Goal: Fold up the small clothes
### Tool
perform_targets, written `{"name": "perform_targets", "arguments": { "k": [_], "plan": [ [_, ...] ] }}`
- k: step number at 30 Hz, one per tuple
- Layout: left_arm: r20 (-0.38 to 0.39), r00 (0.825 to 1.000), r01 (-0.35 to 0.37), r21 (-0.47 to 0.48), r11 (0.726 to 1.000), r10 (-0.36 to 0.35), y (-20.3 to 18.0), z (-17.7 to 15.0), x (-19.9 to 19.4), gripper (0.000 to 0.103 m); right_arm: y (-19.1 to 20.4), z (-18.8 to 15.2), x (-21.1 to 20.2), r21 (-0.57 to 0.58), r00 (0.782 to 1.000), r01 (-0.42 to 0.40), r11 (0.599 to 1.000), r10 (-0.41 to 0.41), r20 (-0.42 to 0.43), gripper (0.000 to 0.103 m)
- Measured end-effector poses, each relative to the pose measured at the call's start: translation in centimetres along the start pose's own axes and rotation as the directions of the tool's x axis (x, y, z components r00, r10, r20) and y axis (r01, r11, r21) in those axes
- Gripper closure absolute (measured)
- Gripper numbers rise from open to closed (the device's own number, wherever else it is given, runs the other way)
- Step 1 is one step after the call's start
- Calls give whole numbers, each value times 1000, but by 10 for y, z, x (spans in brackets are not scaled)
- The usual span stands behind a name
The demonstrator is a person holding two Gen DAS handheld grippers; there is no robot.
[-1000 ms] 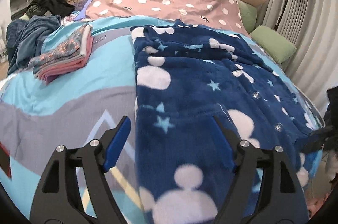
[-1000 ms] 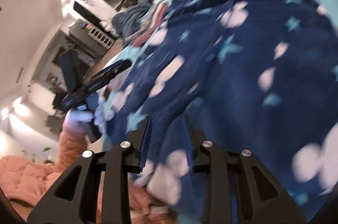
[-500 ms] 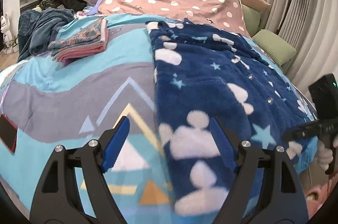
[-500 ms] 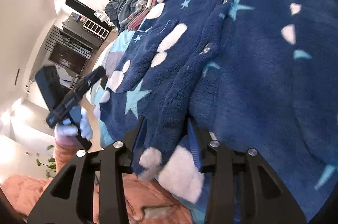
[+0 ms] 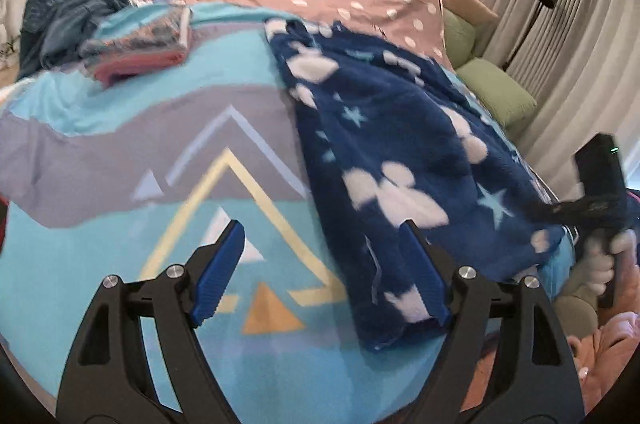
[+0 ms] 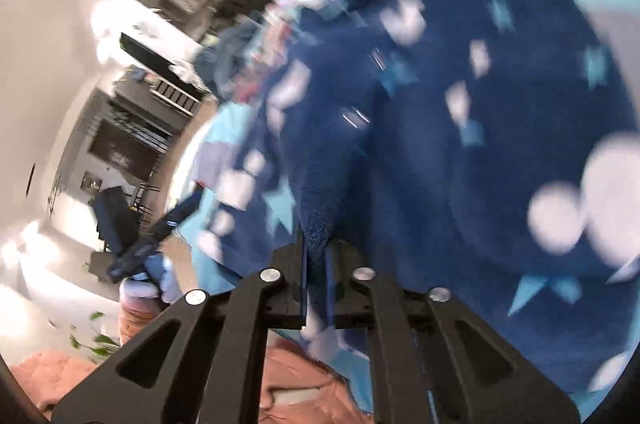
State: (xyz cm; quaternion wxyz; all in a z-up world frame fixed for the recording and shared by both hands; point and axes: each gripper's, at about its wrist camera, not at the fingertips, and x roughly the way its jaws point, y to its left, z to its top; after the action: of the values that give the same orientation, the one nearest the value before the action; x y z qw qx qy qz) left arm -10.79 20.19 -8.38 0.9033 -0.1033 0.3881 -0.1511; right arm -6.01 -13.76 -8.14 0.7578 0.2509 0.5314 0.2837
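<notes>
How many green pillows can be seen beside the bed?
2: one green pillow lies nearest the curtain, a second sits behind it under a tan cushion. More may be hidden.

Black left gripper (image 5: 320, 264) with ribbed blue pads, silver screws, black right gripper (image 6: 316, 256), salmon-pink fleecy sleeve (image 5: 612, 348)

right view's blue fleece garment (image 6: 460, 152) is motion-blurred.

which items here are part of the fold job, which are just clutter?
In the job:
navy fleece garment
right hand-held gripper, clamped on its edge
left hand-held gripper, open

Lying about:
folded stack
clothes heap
green cushions
floor lamp
</notes>
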Motion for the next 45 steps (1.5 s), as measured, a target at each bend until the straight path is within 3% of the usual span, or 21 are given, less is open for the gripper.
{"name": "perform_targets", "arguments": {
  "k": [3, 4, 5, 7, 10, 11, 12, 13, 15, 17, 19, 23, 25, 26, 27, 30, 32, 37, 39, 40, 45],
  "plan": [
    [-34, 999, 23, -10, 1000, -23, -3, -6, 8, 22, -2, -1, -5, 3, 1000, -7, 1000, 7, 24, 88],
    [-44, 998, 45, -20, 999, -46, -3, -8, 11, 22, 0, 1, -11, -5, 999, 0, 1000, 0, 42, 82],
    [-53, 996, 65, -32, 997, -67, -3, -9, 14, 22, 1, 1, -19, -19, 997, 23, 1000, -22, 70, 75],
    [-75, 990, 113, -64, 992, -118, -3, -13, 23, 22, 1, 2, -35, -30, 992, 69, 997, -65, 112, 72],
    [-58, 990, 127, -66, 990, -131, -6, -16, 25, 24, -15, -4, -79, 13, 965, 147, 989, -146, 218, 71],
    [-49, 988, 139, -76, 987, -143, -6, -16, 24, 40, -22, -7, -92, 40, 955, 166, 985, -170, 244, 70],
    [-37, 983, 172, -104, 980, -177, -4, -16, 23, 89, -29, -11, -104, 73, 942, 189, 979, -202, 269, 69],
    [-39, 978, 195, -152, 969, -203, -1, -17, 24, 93, -38, -14, -114, 111, 927, 214, 970, -238, 291, 68],
    [-18, 981, 186, -177, 967, -192, -2, -17, 14, 94, -63, -28, -139, 217, 893, 262, 940, -322, 316, 68],
    [9, 987, 163, -128, 978, -163, -9, -14, -3, 94, -86, -42, -154, 296, 883, 256, 920, -347, 316, 67],
    [10, 990, 138, -101, 985, -137, -10, -10, -15, 94, -99, -48, -156, 333, 892, 232, 914, -337, 302, 65],
    [-32, 991, 125, -121, 985, -129, -5, -11, -3, 92, -114, -53, -146, 341, 936, 123, 932, -223, 274, 59],
    [-67, 990, 118, -135, 984, -127, -5, -16, 6, 79, -112, -51, -139, 323, 944, 122, 938, -210, 254, 50],
    [-80, 989, 111, -135, 985, -123, -5, -17, 9, 57, -110, -51, -138, 308, 944, 124, 943, -207, 255, 46],
    [-95, 990, 93, -134, 987, -106, -6, -20, 11, 42, -109, -50, -137, 297, 946, 124, 947, -204, 254, 44],
    [-100, 991, 75, -103, 992, -85, -10, -27, 13, 39, -104, -49, -134, 254, 951, 128, 959, -191, 242, 36],
    [-88, 990, 96, -132, 987, -108, -8, -25, 17, 36, -102, -46, -129, 222, 953, 126, 967, -180, 242, 28],
    [-68, 984, 149, -167, 975, -162, -5, -15, 32, 39, -103, -31, -120, 181, 957, 94, 979, -138, 253, 25],
    [-81, 976, 186, -164, 969, -201, -9, -14, 35, 57, -99, -28, -117, 176, 964, 89, 980, -130, 233, 30],
    [-99, 965, 223, -187, 957, -244, -10, -17, 37, 79, -97, -30, -116, 177, 971, 70, 982, -108, 213, 39],
    [-81, 953, 261, -281, 924, -293, 1, -30, 32, 80, -103, -46, -119, 225, 979, -51, 973, 5, 203, 41]
  ]
}}
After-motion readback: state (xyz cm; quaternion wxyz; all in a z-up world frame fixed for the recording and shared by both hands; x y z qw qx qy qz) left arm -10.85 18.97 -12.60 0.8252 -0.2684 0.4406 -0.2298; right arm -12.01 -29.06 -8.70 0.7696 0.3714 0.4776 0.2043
